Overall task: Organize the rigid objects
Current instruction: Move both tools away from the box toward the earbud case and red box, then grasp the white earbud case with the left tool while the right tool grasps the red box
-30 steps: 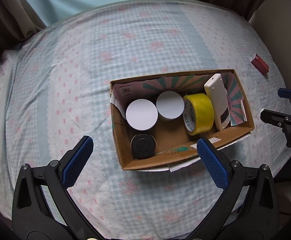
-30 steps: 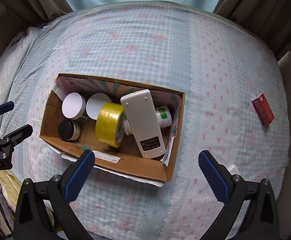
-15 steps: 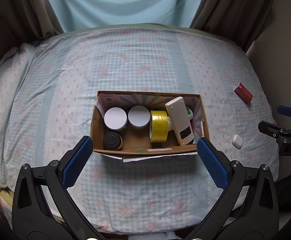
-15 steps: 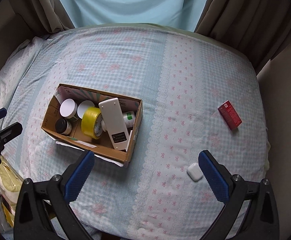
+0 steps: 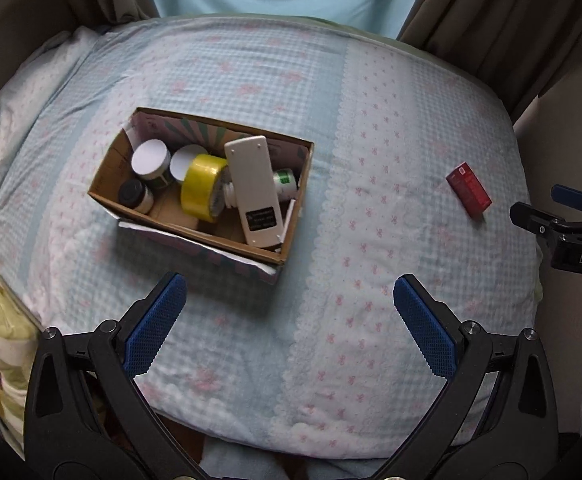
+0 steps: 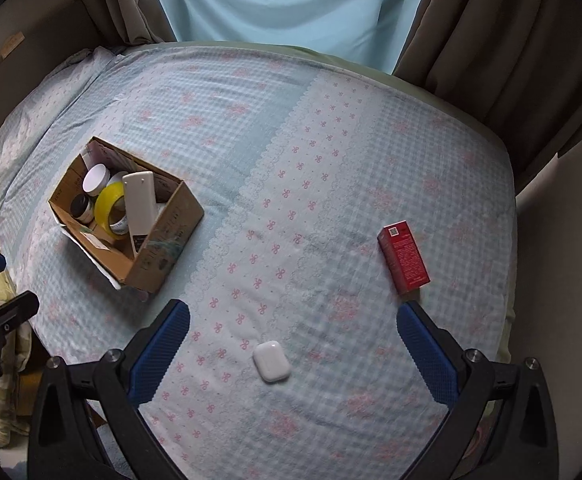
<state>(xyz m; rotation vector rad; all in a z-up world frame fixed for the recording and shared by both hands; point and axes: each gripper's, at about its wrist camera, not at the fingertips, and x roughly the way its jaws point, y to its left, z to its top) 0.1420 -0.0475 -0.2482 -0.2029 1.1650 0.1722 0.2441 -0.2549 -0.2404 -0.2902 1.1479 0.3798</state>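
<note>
Left tongs (image 5: 289,320): your ribbed blue pads are spread wide and empty, hovering above the bed.
Right tongs (image 6: 293,346): also spread wide, holding nothing; black plastic arms with textured blue pads.
Bed (image 6: 331,128): soft quilted cover in pale blue gingham with pink bows and scalloped lace strips.
Cardboard box (image 5: 103,184): an open brown rectangular carton ahead of your left tongs and a little to their left; far ahead-left of your right tongs (image 6: 171,220).
Box contents: a long flat white remote (image 5: 253,188) leaning over a glossy yellow tape roll (image 5: 201,186), two round white-lidded jars (image 5: 151,159), a small dark-lidded jar (image 5: 133,192) and a white bottle (image 5: 285,182) with a green label.
Earbud case (image 6: 271,361): smooth, rounded white plastic, lying on the cover right between your right tongs' pads.
Red carton (image 6: 403,256): a small, slim rectangular box with printed text, lying flat just ahead of your right tongs' right pad; well off to the right of your left tongs (image 5: 468,194).
</note>
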